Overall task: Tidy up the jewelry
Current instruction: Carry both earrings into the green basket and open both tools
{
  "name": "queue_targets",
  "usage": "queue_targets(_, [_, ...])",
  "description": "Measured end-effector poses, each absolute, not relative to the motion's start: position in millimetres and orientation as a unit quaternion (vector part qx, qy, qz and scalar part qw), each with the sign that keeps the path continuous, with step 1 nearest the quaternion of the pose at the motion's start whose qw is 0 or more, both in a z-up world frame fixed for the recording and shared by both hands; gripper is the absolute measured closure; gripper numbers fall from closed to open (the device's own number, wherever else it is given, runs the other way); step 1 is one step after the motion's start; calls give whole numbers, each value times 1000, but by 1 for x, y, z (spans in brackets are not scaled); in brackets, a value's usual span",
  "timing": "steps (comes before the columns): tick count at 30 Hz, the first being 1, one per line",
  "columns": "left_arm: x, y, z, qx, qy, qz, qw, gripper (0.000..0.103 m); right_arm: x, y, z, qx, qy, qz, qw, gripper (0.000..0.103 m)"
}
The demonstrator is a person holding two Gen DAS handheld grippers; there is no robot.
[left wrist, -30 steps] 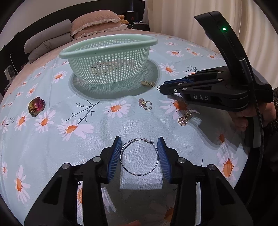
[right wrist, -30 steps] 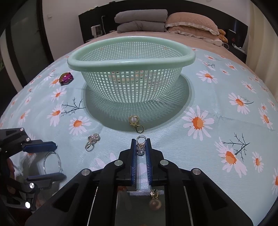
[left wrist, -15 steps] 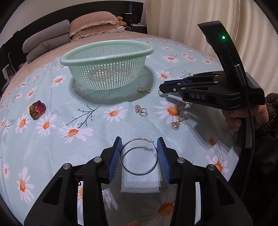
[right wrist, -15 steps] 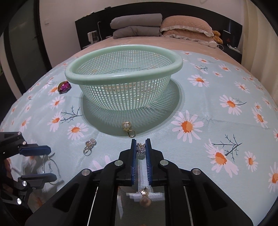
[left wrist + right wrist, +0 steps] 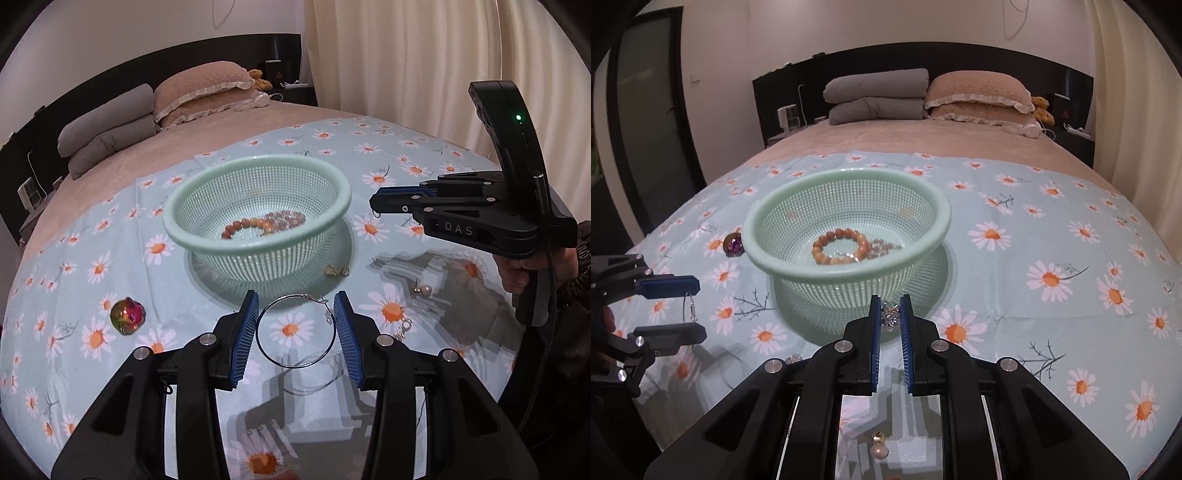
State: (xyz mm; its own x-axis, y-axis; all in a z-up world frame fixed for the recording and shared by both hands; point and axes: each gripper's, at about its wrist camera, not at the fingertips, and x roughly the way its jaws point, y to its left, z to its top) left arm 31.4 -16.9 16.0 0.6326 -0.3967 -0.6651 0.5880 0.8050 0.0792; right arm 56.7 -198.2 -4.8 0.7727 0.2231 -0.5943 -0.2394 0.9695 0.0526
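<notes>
Left gripper: on my feed the blue pads are pinching a big thin silver hoop earring, one pad on each side of the ring, held up off the cloth.
Right gripper: jaws pressed nearly together on a small sparkly silver charm earring, lifted just in front of the basket.
Loose bits near me: a pearl drop earring and a small silver clasp piece lie on the cloth under the right gripper; a gold-toned earring sits just beside the basket's base.
Surface: a pale blue bedspread printed with white-and-orange daisies, spread over the foot of a beige bed, a bit wrinkled.
Off to the left: an iridescent purple-green faceted stone resting on the cloth, apart from the rest.
Basket: a mint green round plastic mesh basket, upright mid-cloth, with an orange-brown beaded bracelet and a paler bead strand inside.
Room, far end: grey folded pillows, a frilled tan pillow, a little teddy bear, black headboard, cream curtains on the right.
</notes>
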Motion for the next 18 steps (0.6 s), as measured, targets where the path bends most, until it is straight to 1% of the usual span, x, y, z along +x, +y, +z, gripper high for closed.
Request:
queue_targets(8, [74,-25,56,146,290,-267,907,60,79,-188,40,-38,263,131,955,93])
queue_targets(12, [95,-28,58,139,295,-258,909,60,94,-179,48,-50,255,133,956,93])
queue_targets(18, [117,-27,43,134,315,-251,905,60,110,-172,41,-48,259,142,954,93])
